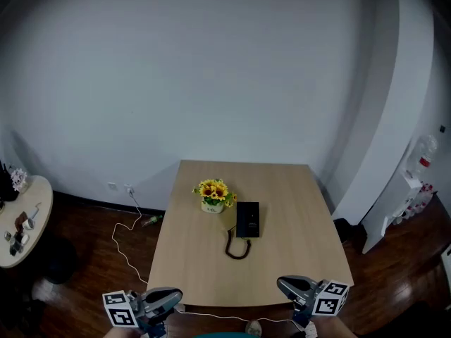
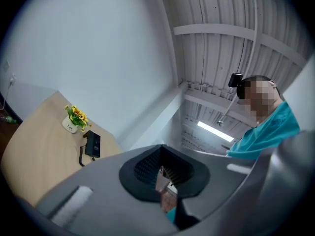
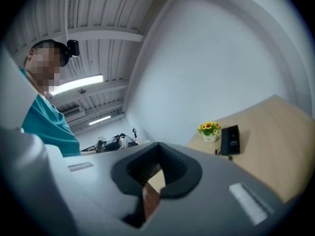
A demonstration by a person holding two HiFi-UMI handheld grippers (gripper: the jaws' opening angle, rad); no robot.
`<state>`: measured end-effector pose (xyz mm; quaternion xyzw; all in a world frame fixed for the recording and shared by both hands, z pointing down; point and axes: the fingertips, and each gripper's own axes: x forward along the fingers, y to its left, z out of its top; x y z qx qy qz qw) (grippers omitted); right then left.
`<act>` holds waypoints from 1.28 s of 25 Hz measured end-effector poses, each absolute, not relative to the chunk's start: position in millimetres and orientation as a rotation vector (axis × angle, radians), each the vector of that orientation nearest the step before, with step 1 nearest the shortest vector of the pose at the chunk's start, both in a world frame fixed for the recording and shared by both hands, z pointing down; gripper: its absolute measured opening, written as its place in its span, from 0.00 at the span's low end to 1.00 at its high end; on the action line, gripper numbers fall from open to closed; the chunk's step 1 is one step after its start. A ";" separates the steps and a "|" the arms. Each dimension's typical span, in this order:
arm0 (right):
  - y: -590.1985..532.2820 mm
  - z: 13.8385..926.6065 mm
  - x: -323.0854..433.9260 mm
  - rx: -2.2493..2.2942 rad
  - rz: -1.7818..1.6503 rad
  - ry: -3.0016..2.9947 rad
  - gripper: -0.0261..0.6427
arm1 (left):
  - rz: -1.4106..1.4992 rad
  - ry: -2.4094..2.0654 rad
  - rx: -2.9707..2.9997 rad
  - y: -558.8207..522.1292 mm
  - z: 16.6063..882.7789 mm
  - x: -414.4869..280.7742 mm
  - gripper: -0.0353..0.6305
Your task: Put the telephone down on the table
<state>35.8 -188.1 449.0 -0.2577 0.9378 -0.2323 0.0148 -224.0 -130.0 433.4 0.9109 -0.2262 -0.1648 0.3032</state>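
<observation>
Two grippers are hovering at the near edge of the wooden table (image 1: 296, 259), the left gripper (image 1: 176, 296) and the right gripper (image 1: 283, 284) each showing its jaws pressed together with nothing between them. The black telephone (image 1: 247, 219) is lying flat near the middle of the tabletop, well ahead of both tools and touched by neither, so the task is looking either already done or not under way. Its long axis is running away from the person, from the near edge toward the far one, with its dark cord (image 1: 237, 248) looping off the near end. The pot of sunflowers (image 1: 213, 196) is standing just beside it on the left. The telephone is sitting between the two tools but somewhat right of centre, so the right gripper is looking the nearer one for any reach.
</observation>
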 end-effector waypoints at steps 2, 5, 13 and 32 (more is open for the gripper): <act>-163.2 443.1 29.2 -0.824 -0.711 2.932 0.04 | -0.430 -0.576 2.420 -111.2 431.8 -229.4 0.06; -140.7 427.6 34.3 -0.861 -0.661 2.931 0.04 | -0.442 -0.527 2.442 -87.5 426.1 -224.9 0.06; -74.1 405.6 73.4 -0.851 -0.544 2.931 0.04 | -0.423 -0.490 2.489 -21.7 416.6 -170.5 0.06; 138.1 440.9 186.0 -0.634 -0.520 2.990 0.04 | -0.418 -0.638 2.435 183.6 407.2 -32.4 0.06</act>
